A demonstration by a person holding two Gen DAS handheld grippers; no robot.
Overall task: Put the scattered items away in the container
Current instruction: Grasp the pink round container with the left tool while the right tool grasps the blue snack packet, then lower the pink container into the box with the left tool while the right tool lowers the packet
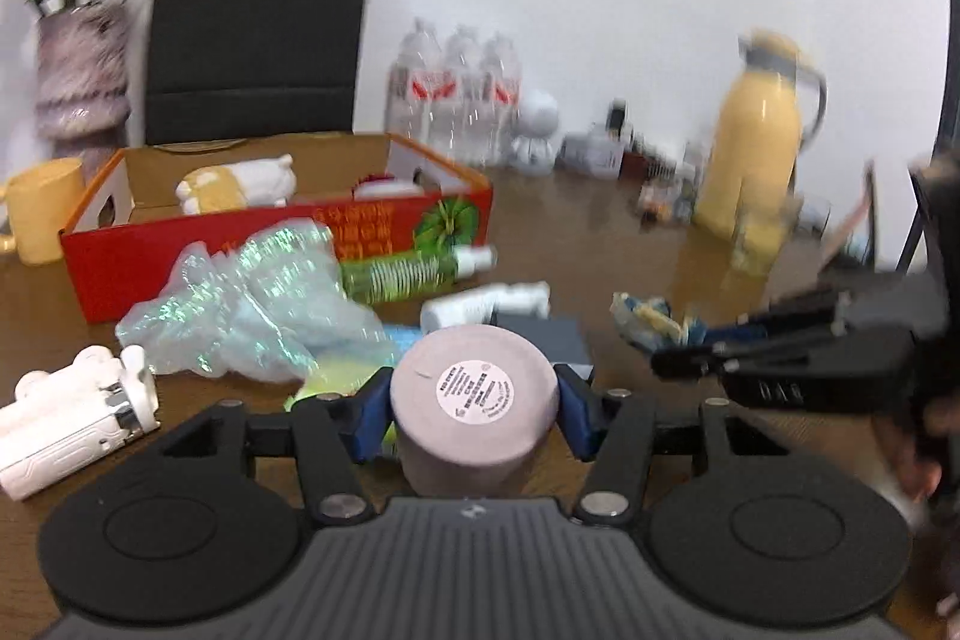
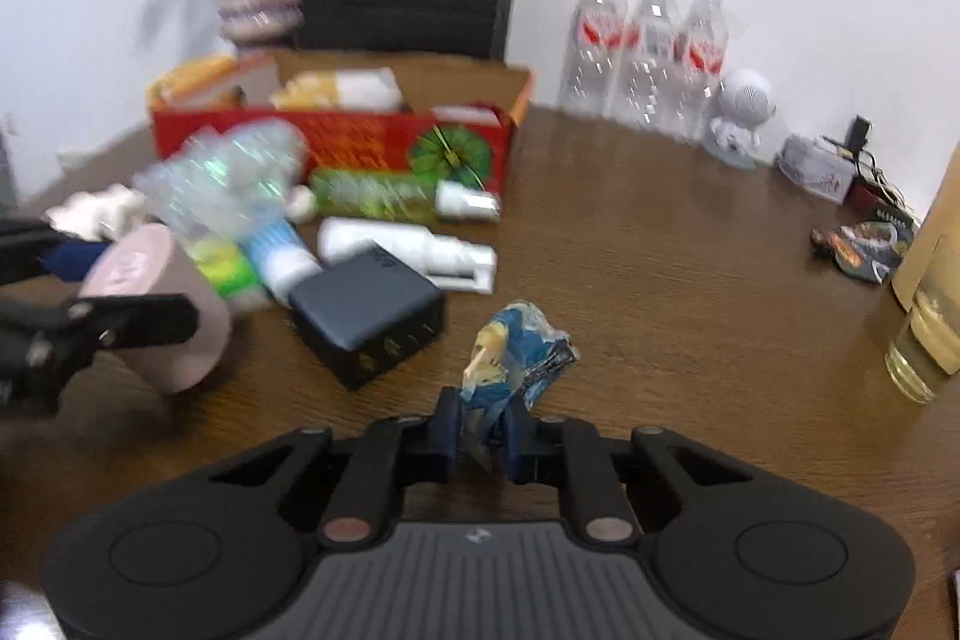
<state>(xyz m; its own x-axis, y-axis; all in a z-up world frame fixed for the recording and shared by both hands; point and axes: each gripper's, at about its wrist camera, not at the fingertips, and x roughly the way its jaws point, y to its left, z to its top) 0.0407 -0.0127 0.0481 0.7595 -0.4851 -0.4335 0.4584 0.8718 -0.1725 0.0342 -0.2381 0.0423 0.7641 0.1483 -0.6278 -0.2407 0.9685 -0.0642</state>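
Currently a pink cylindrical jar (image 1: 474, 400) sits clamped between the left claw (image 1: 474, 409) fingers, near the tabletop (image 2: 660, 250) clutter, short of the red cardboard box (image 1: 276, 244). The right claw (image 2: 485, 436) pinches a blue-and-yellow wrapper (image 2: 516, 346). Both look mid-carry; each next needs moving over the open box, then releasing.
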